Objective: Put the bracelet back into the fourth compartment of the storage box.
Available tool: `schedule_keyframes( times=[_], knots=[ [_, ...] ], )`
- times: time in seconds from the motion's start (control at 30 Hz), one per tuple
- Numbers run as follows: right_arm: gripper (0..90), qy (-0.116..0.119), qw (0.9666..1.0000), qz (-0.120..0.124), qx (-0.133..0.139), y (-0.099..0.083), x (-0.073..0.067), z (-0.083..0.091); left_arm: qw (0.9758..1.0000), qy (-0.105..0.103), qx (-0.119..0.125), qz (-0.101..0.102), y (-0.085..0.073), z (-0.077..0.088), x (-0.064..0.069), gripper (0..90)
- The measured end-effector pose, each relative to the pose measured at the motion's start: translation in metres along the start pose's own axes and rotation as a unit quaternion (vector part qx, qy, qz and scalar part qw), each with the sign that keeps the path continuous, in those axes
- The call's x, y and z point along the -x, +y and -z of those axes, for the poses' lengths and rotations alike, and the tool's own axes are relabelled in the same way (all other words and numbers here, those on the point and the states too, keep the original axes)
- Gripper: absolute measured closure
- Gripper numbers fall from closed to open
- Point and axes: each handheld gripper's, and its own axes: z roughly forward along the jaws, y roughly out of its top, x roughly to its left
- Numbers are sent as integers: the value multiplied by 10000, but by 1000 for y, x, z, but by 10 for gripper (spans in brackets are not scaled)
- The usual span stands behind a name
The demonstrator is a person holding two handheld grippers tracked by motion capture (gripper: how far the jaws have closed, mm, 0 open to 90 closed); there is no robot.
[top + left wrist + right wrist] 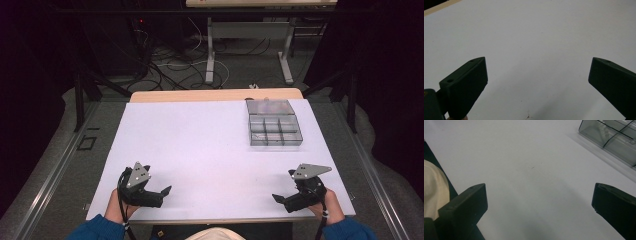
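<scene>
Resting low at the near edge of the white table (210, 150), the left gripper (162, 192) is far to the left of the clear compartment box (274, 130) and well nearer to the person than the box is. Its jaws are spread wide with only the bare white surface between them, as the left gripper view confirms (536, 75). It holds nothing. A hand in a blue sleeve (95, 227) grips it from below, and a grey three-cornered plate sits on top of it.

Farther right, the box stands at the far right part of the table, well apart from both grippers. It is divided into several small compartments, and its lid lies open behind it. What is inside is too small to tell.

The right gripper (277, 198) lies nearer to the person than the box, almost straight below it in the high view. Its jaws are also spread wide and empty. In the right gripper view (539, 197), the box corner (611, 135) appears at the upper right, away from the jaws.
</scene>
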Motion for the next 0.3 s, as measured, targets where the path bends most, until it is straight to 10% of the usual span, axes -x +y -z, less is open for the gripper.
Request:
schedule_keyframes(
  times=[0.3],
  knots=[
    [0, -60, 10000, -1, 40, -3, 1, 3, 10000, -23, -17, -7, 0, 0, 0, 24]
  ],
)
